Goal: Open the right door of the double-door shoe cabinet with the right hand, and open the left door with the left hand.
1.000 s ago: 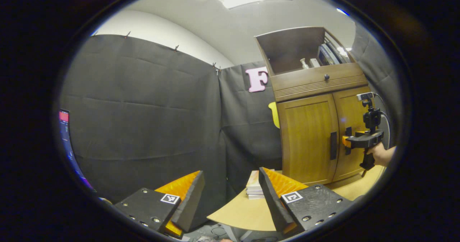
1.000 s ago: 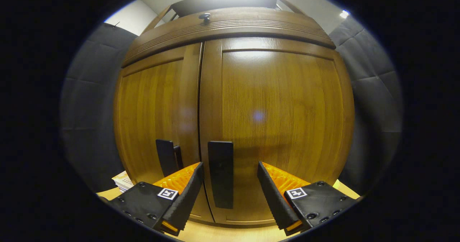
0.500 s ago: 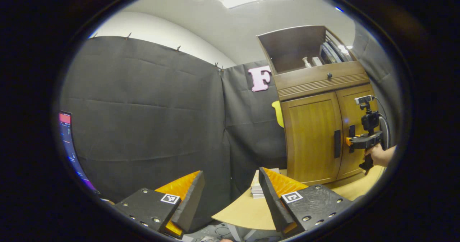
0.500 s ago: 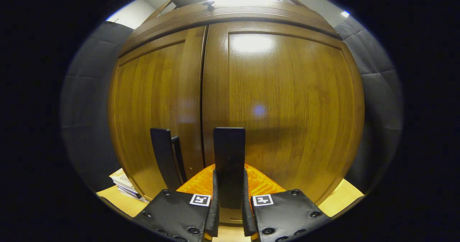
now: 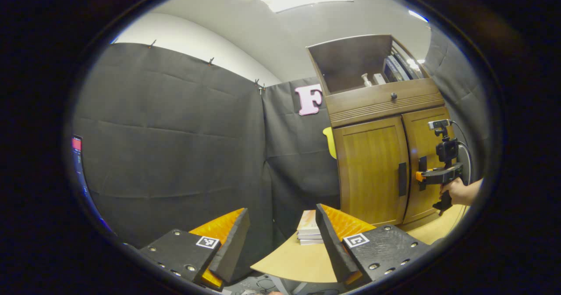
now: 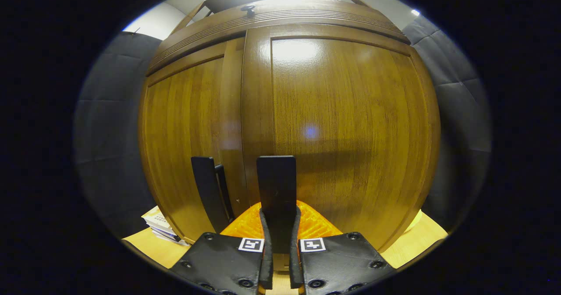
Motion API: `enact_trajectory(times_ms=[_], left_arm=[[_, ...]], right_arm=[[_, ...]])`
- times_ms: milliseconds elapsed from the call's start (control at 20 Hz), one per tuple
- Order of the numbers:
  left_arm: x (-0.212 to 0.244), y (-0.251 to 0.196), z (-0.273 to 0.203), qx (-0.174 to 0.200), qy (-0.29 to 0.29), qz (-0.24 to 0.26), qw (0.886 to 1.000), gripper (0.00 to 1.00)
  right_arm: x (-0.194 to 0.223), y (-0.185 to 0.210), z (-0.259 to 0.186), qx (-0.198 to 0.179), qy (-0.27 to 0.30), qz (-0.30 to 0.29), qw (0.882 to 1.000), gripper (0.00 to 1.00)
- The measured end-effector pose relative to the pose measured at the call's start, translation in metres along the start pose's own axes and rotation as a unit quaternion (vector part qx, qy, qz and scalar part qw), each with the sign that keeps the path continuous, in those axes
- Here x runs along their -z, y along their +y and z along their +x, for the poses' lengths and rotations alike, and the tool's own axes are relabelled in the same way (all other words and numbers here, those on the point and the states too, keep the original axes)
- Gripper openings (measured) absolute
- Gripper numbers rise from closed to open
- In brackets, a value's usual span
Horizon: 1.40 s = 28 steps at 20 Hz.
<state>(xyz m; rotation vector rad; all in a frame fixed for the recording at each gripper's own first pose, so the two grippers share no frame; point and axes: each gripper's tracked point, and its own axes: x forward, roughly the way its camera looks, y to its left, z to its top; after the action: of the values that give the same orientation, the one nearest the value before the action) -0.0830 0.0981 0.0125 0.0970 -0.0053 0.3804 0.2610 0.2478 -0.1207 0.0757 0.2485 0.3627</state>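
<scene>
Right gripper (image 6: 278,225) clamped on the right handle (image 6: 276,185), both fingers (image 6: 264,242) pressing its sides near the lower end, handle upright and rising above them between the jaws; right door (image 6: 342,124) directly ahead, its free edge standing a little proud of the left door (image 6: 188,128), so seemingly just ajar; left handle (image 6: 206,190) just beside, apart from the fingers; cabinet (image 6: 280,19) standing on a tabletop (image 6: 412,242), with books (image 6: 160,225) stacked at its lower left. From the left gripper view, left gripper (image 5: 280,236) wide open and empty, well apart from the cabinet (image 5: 381,102), aimed mostly at the cloth wall (image 5: 175,141); tabletop (image 5: 289,260) corner and books (image 5: 309,231) ahead between its fingers (image 5: 331,238); left door (image 5: 372,168) shut, its handle (image 5: 402,179) untouched; right gripper (image 5: 421,176) farther off at the right handle (image 5: 422,164), held by a hand (image 5: 458,192); right door (image 5: 427,163) seen nearly edge-on, opening too slight to judge from here; open shelf (image 5: 355,62) above with small items, a knob (image 5: 393,96) on the band beneath it.
</scene>
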Motion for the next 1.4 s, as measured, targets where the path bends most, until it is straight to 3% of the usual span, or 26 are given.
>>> enact_trajectory(times_ms=[800,1400], left_arm=[[-0.002,-0.062,0.010,0.080,-0.016,-0.017,0.997,0.87],[-0.004,-0.109,0.028,0.141,-0.025,-0.026,0.989,0.89]], right_arm=[[0.000,-0.008,-0.062,-0.037,0.008,0.003,0.999,0.16],[-0.005,-0.030,-0.103,-0.041,0.009,0.000,0.999,0.14]])
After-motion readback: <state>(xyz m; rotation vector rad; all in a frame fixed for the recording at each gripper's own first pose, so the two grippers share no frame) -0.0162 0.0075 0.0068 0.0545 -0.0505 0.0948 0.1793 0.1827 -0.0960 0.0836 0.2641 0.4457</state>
